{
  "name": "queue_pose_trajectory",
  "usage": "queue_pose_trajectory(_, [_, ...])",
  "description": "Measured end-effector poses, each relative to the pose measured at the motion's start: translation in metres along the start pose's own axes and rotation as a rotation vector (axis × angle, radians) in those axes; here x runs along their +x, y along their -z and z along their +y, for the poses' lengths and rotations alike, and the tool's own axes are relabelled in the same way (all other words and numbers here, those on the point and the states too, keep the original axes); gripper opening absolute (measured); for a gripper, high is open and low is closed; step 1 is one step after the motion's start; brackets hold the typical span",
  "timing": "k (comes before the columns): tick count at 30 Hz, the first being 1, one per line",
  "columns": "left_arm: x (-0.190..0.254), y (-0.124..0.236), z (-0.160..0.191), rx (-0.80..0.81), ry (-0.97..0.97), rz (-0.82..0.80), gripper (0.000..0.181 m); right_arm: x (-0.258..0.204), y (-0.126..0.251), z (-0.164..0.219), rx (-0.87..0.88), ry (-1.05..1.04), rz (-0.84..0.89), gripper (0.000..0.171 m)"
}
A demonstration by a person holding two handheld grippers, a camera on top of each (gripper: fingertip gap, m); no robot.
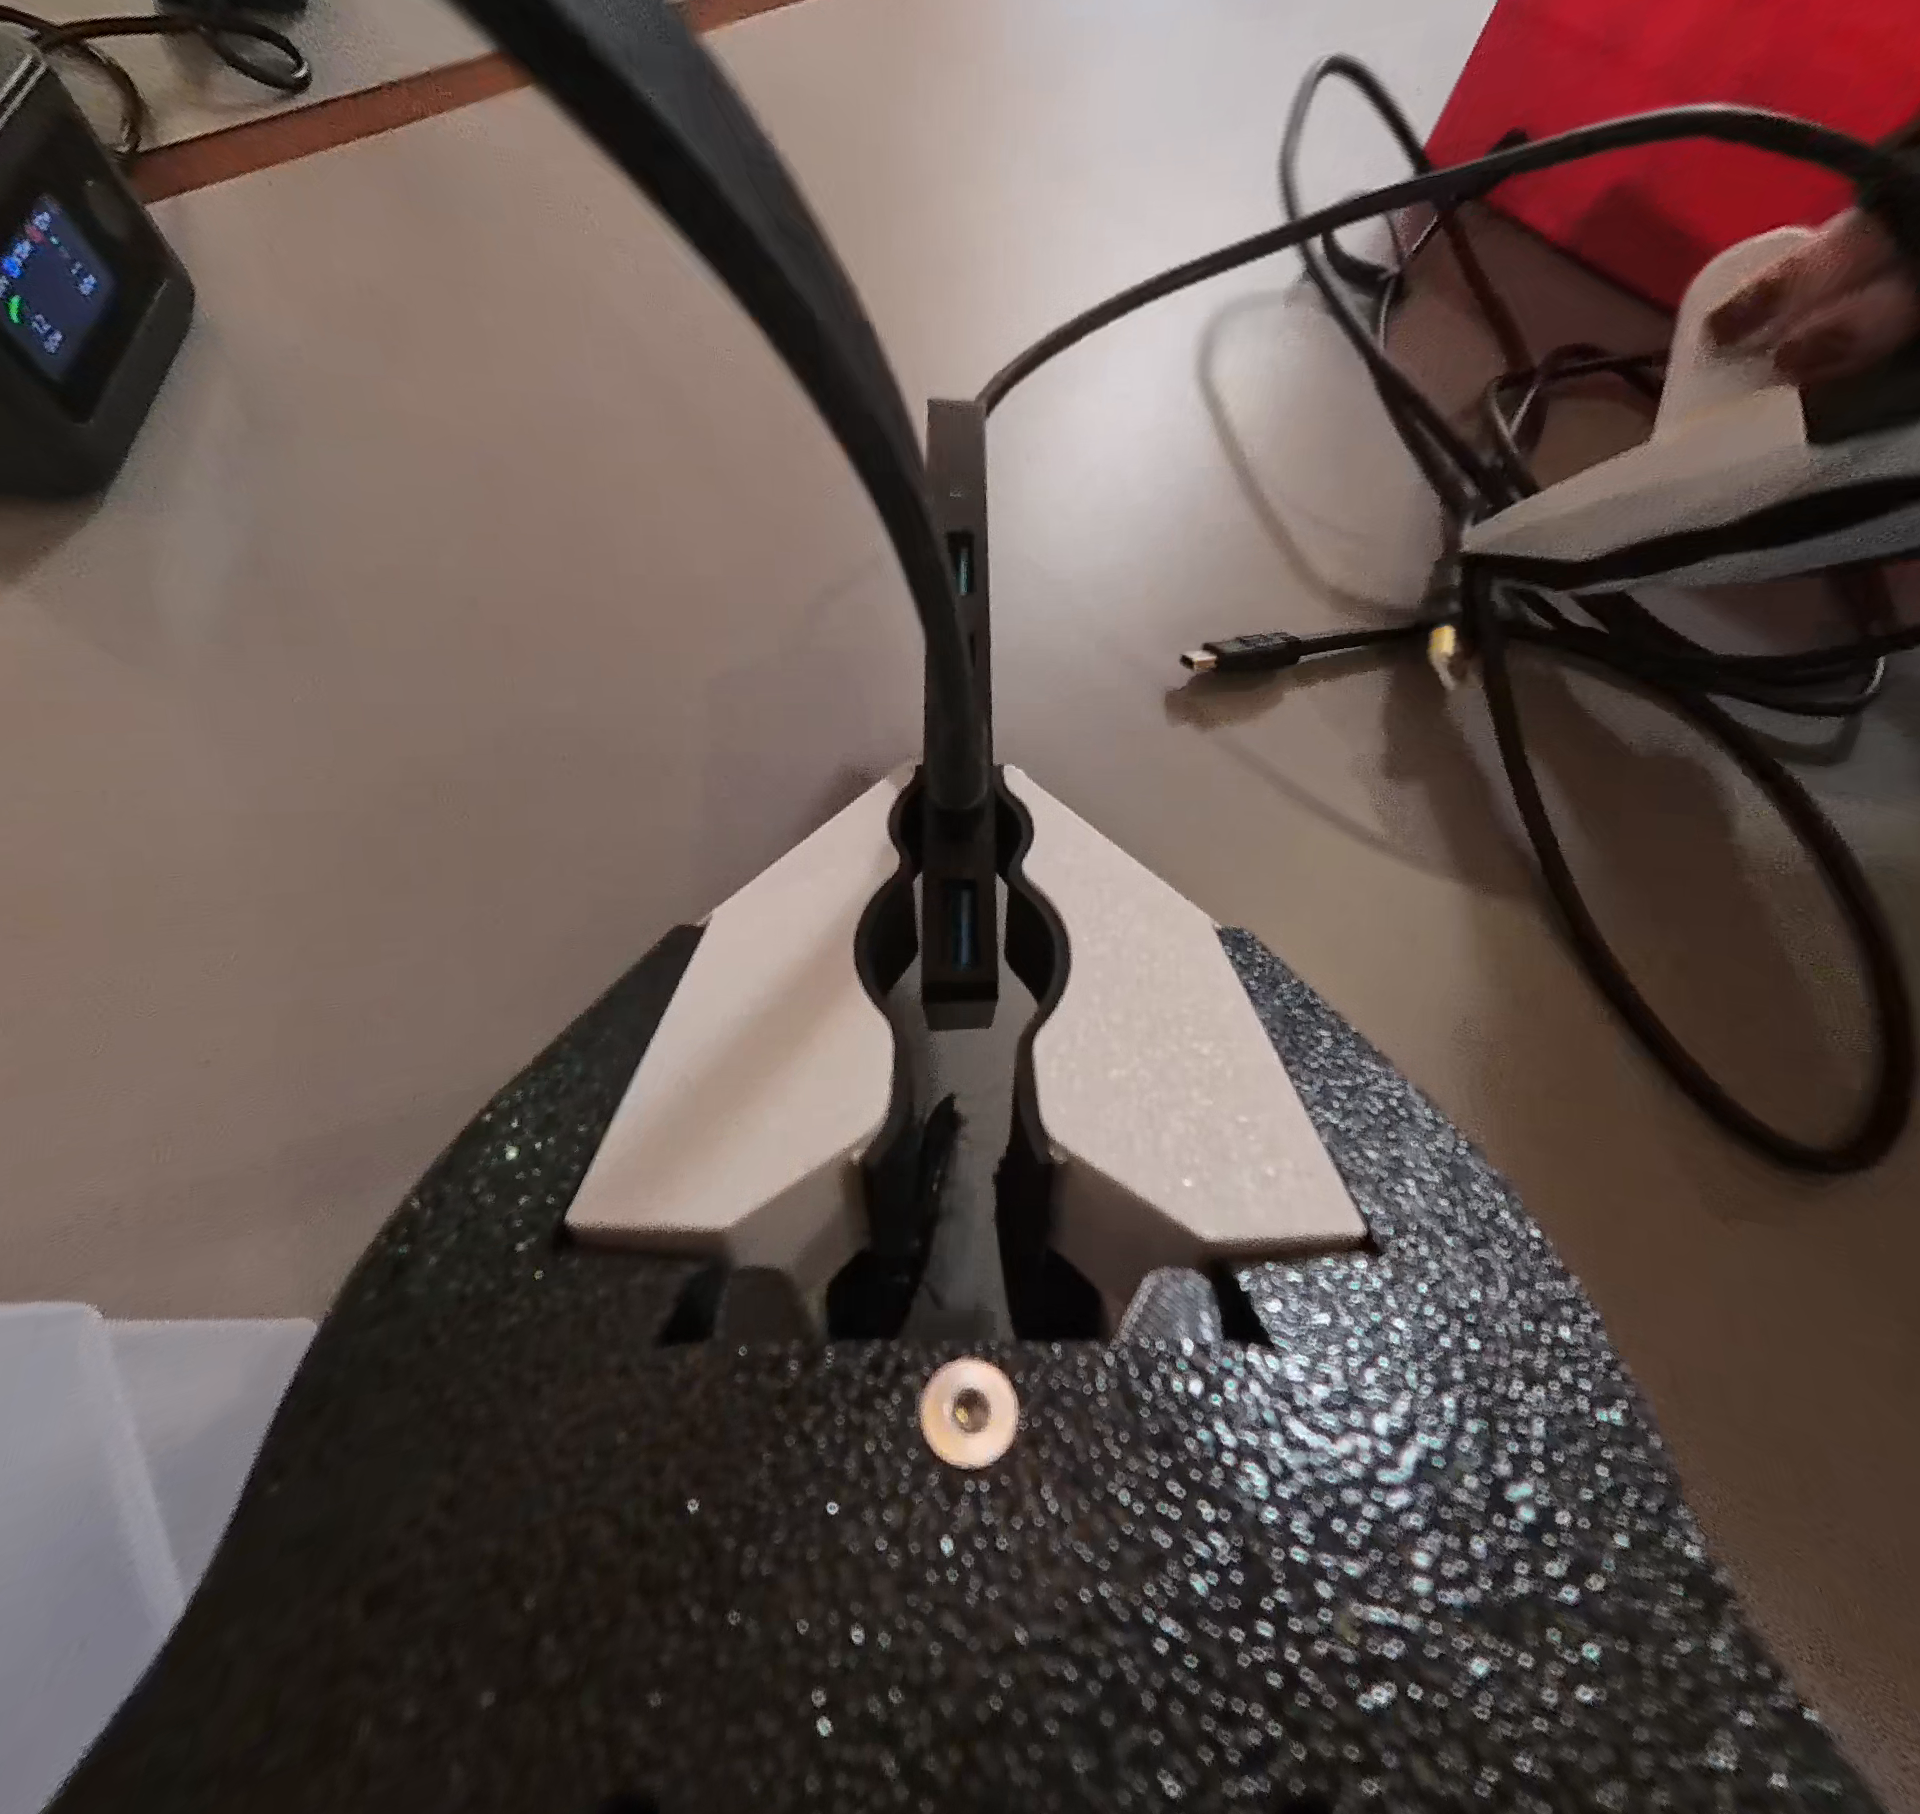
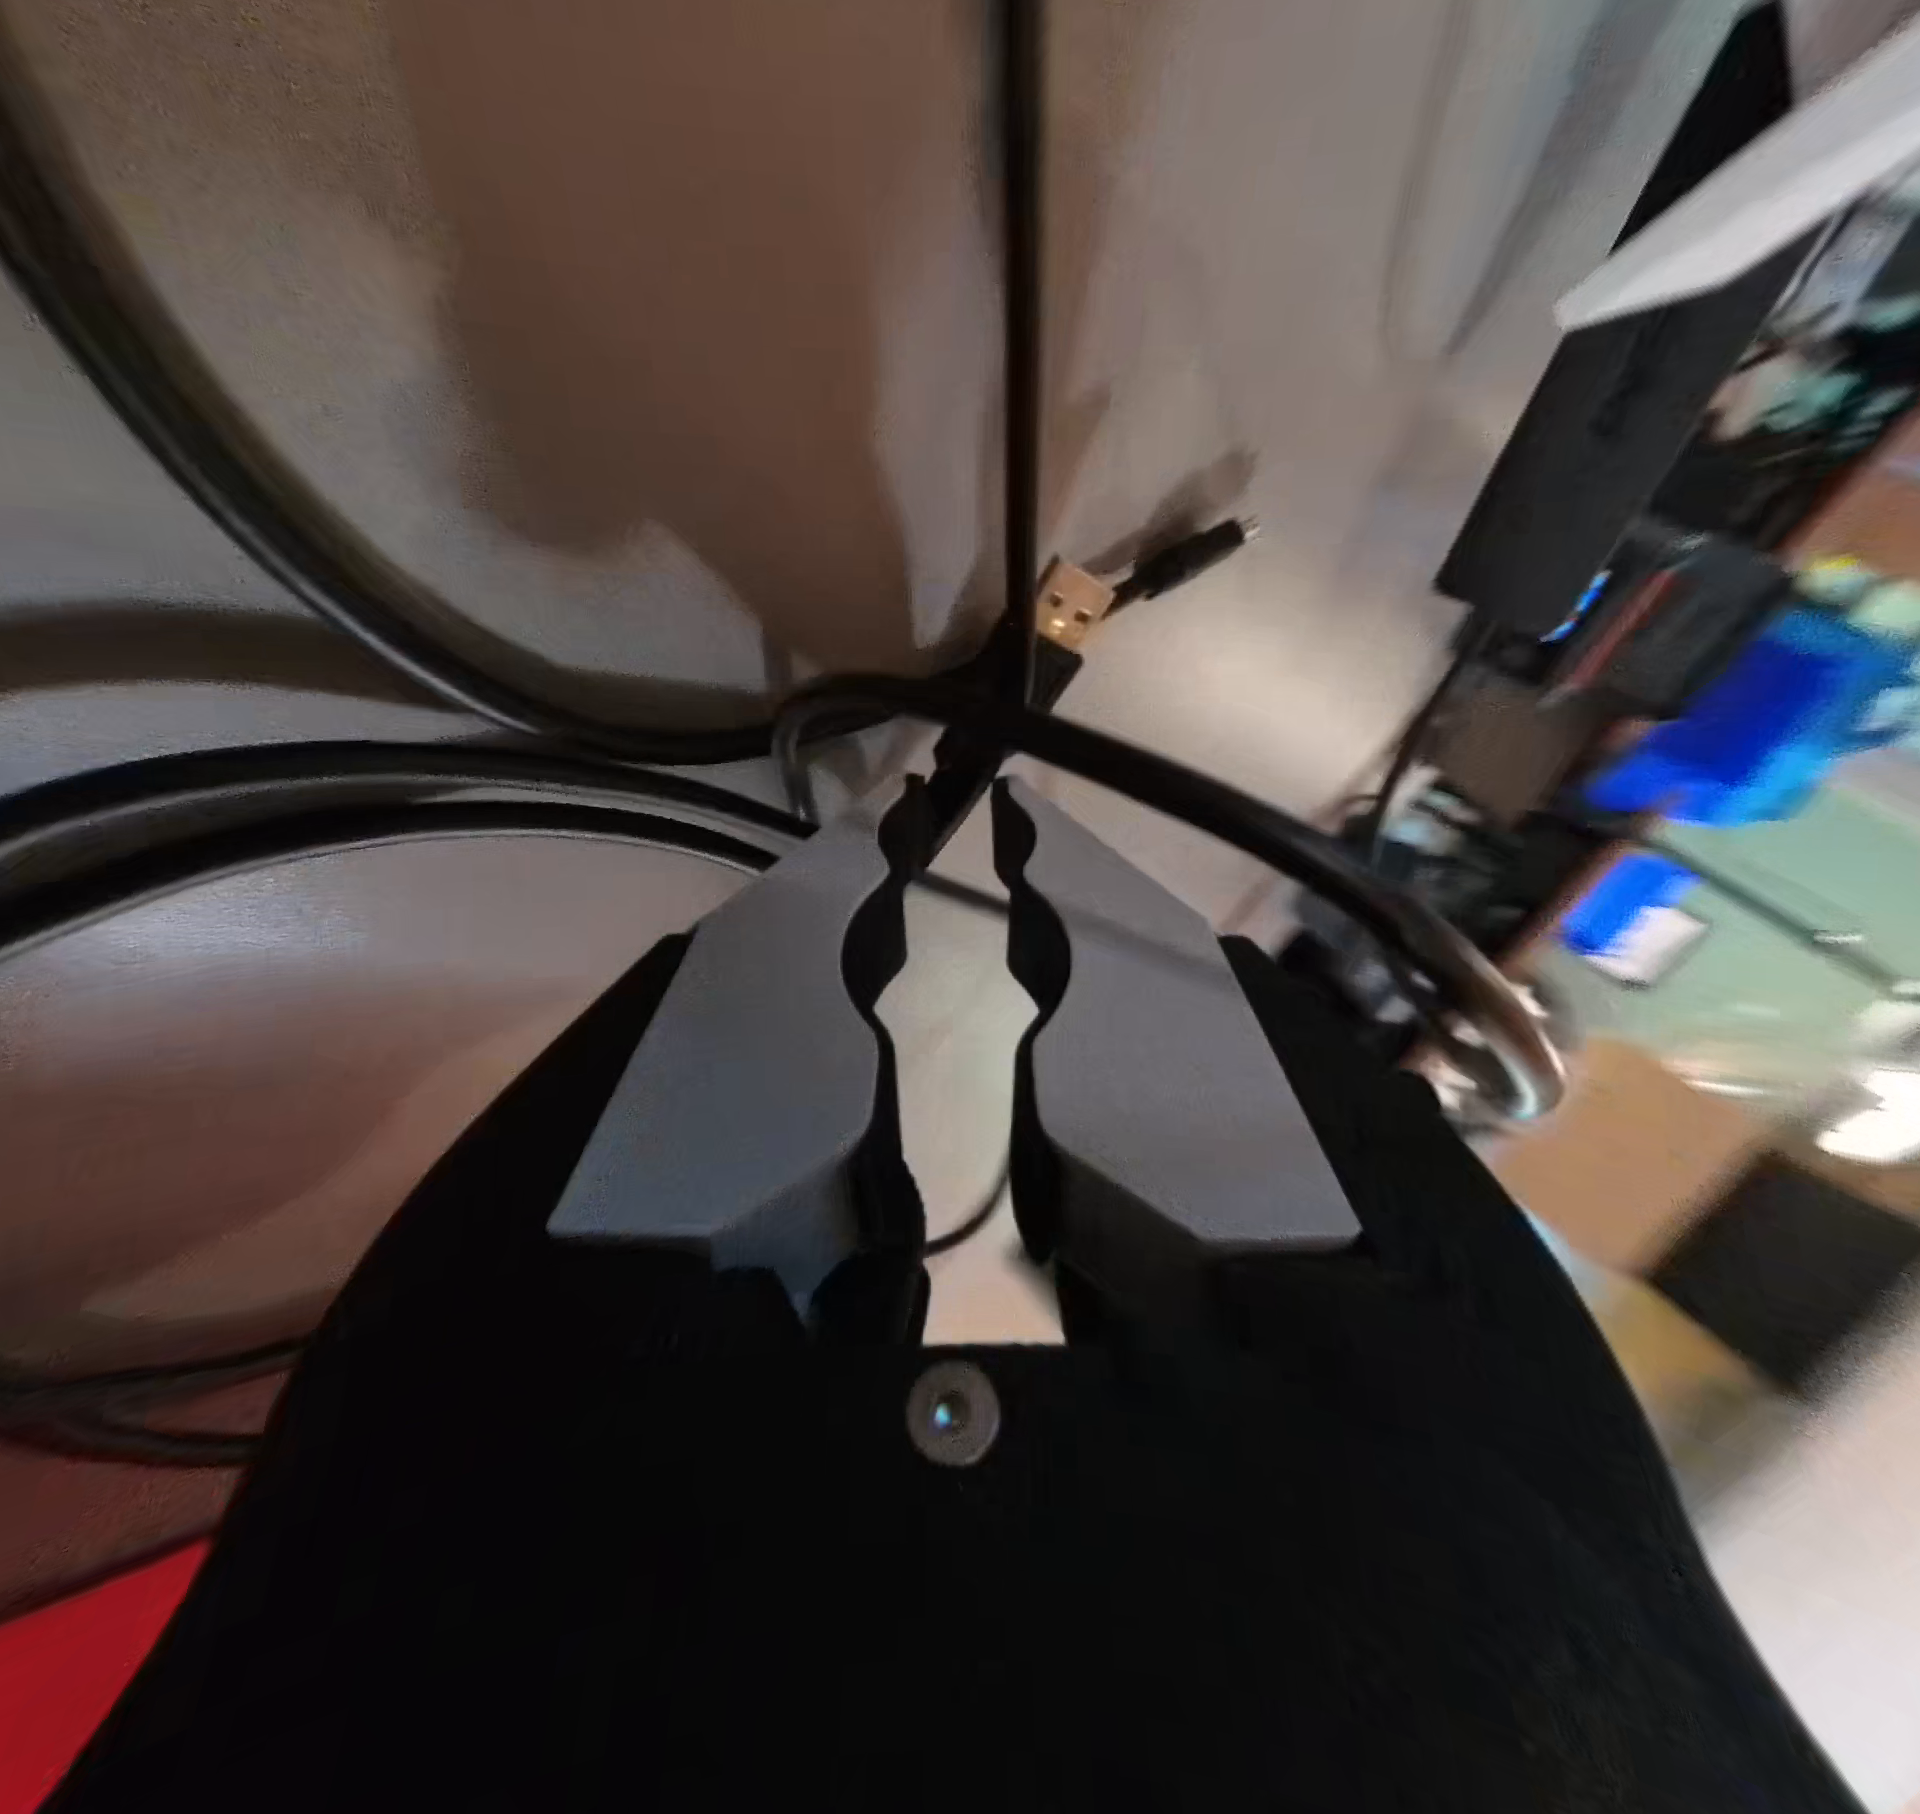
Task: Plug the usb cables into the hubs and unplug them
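My left gripper is shut on a slim black USB hub, held on edge above the table, with its blue ports facing me. A thick black cable is plugged into the hub between the fingertips and arcs up to the left. The hub's own lead runs off to the right. My right gripper is nearly closed on a thin black USB cable just behind its gold USB-A plug. The right gripper also shows low over the cable tangle at the right of the left wrist view.
A loose cable with a small plug lies on the beige table among tangled black cables. A red box stands at the back right. A dark device with a lit screen is at the left, and a white box is near left.
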State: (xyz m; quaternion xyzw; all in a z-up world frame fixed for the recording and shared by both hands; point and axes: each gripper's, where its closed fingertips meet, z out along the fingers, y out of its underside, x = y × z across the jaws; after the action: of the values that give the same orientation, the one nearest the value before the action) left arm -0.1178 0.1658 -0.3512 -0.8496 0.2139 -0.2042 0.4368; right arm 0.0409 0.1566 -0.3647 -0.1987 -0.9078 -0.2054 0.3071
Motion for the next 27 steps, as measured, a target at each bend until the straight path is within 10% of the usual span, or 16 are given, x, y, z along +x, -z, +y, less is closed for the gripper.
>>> queue_pose_trajectory(14, [0.004, 0.0, 0.0, -0.007, -0.03, 0.019, 0.009, 0.018, 0.006, 0.002, 0.545, -1.108, -0.728, 0.017])
queue_pose_trajectory(27, [0.005, -0.003, 0.004, -0.028, -0.042, 0.029, 0.009, 0.017, -0.005, -0.022, 0.649, -1.263, -1.058, 0.015])
